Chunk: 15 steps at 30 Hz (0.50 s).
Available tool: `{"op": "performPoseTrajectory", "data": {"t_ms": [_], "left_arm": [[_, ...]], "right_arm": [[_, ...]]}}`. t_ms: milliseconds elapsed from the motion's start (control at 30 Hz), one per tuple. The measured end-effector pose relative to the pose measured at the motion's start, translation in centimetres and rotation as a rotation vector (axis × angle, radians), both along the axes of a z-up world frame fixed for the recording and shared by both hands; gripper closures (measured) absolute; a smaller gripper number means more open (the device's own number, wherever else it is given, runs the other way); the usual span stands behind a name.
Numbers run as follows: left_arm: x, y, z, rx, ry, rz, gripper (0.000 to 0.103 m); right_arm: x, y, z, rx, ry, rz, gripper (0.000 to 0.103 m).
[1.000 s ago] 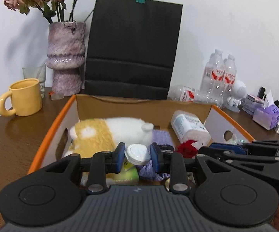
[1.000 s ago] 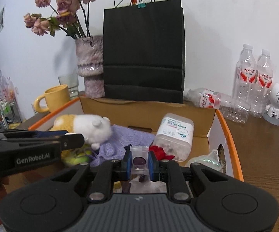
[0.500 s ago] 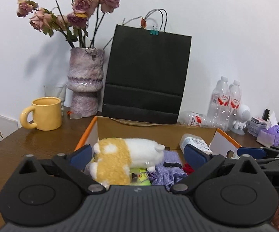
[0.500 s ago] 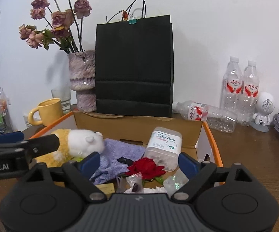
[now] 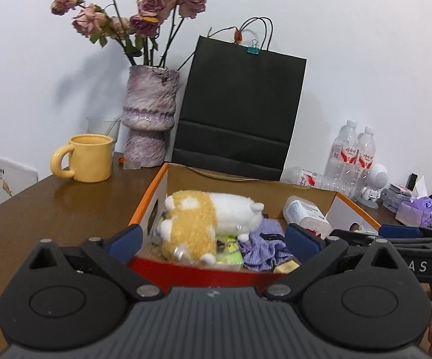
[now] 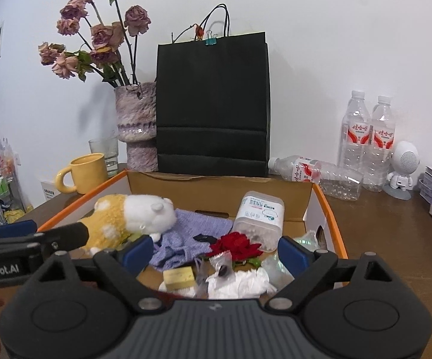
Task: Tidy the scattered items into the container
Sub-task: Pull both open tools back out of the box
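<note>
A cardboard box (image 5: pixel 148 197) with an orange rim (image 6: pixel 332 215) holds a yellow-and-white plush toy (image 5: pixel 204 218) (image 6: pixel 132 215), a purple cloth (image 6: pixel 198 230), a clear labelled tub (image 6: pixel 259 215), a red rose (image 6: pixel 235 245), a small clear bag (image 6: pixel 223 264), white tissue (image 6: pixel 239 282) and a yellow block (image 6: pixel 178 278). My left gripper (image 5: pixel 214 240) hangs open over the box's near edge, with nothing between its fingers. Beside it, my right gripper (image 6: pixel 215 252) is also open and empty above the near end of the box.
Behind the box stand a black paper bag (image 6: pixel 213 104), a purple vase of dried roses (image 5: pixel 150 119), a yellow mug (image 5: pixel 90 158) and a glass. Water bottles (image 6: pixel 365 137), a small white robot figure (image 6: pixel 402 164) and tissue packs sit at the right.
Both grippers went from shut to open. The left let go of a white-capped item and the right dropped the small clear bag into the box. Both pulled back from the box.
</note>
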<state>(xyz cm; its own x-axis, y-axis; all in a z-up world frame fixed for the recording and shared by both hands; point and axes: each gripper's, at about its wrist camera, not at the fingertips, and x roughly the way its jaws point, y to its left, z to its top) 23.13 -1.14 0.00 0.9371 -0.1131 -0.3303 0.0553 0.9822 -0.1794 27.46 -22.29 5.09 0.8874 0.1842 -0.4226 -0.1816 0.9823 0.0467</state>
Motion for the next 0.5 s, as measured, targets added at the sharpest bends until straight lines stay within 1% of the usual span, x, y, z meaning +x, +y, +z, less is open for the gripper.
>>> {"op": "performPoseTrajectory", "data": {"t_ms": [267,500], "left_arm": [[-3.2,2.0,-0.7,0.007,0.029,0.022,0.0],[-5.2,4.0,-1.3,0.06,0.088,0.041,0.0]], "right_arm": [[-3.7,0.7,-0.1,-0.02,0.003,0.005,0.013],[-6.3,1.7,-0.8,-0.015,0.046,0.038,0.013]]}}
